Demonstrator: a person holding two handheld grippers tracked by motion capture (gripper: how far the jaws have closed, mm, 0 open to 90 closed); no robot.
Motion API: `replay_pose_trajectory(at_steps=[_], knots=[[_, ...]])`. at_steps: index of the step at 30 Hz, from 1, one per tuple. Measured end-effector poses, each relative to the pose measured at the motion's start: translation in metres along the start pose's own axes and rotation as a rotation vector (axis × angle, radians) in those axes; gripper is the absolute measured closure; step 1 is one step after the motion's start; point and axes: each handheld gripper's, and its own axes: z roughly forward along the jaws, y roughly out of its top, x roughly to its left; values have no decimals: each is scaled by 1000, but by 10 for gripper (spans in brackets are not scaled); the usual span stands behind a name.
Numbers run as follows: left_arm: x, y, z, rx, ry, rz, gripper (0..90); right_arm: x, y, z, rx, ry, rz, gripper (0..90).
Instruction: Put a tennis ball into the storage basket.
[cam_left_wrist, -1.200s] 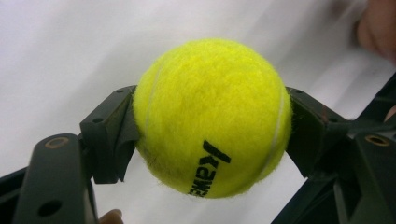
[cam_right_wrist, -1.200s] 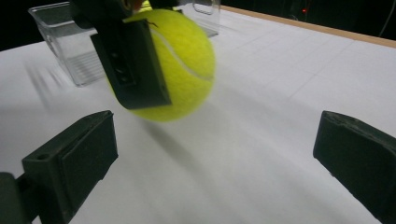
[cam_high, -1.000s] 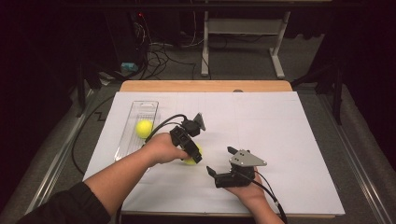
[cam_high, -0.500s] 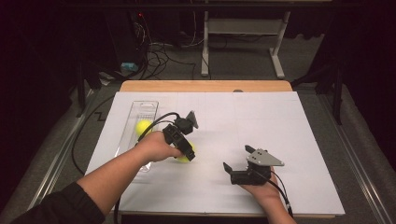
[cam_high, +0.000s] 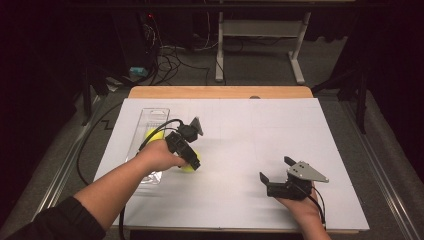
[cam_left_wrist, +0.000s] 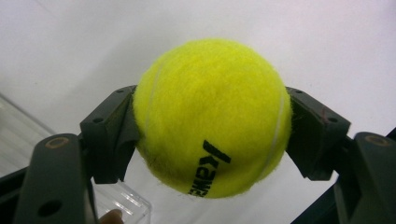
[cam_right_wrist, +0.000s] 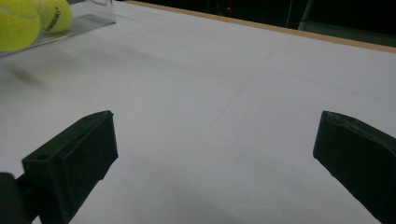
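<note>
While the right gripper (cam_high: 274, 172) gapes empty, the left gripper's (cam_left_wrist: 212, 116) jaws clamp the tennis ball (cam_left_wrist: 211, 116) between them.

One tennis ball (cam_high: 151, 134) in the tray (cam_high: 144, 116) at the table's (cam_high: 240, 130) left, another ball (cam_high: 191, 165) just right of it.

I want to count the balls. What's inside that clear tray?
One yellow ball sits in the tray. The left hand and its claw, shut on a second ball beside the tray, cover the tray's near end, so that part is hidden.
</note>
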Motion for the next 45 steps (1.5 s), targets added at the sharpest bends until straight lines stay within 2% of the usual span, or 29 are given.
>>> replay_pose_trajectory(at_steps=[9, 20, 28, 45], knots=[[6, -7, -8, 0, 17, -15, 269, -11, -5, -12, -4, -28, 17, 0], [10, -11, -16, 11, 21, -18, 269, -10, -4, -12, -8, -28, 11, 0], [11, -11, -30, 14, 26, -10, 269, -9, -4, -12, -10, -24, 8, 0], [27, -17, -57, -9, 44, -54, 269, -9, -4, -12, -9, -20, 9, 1]])
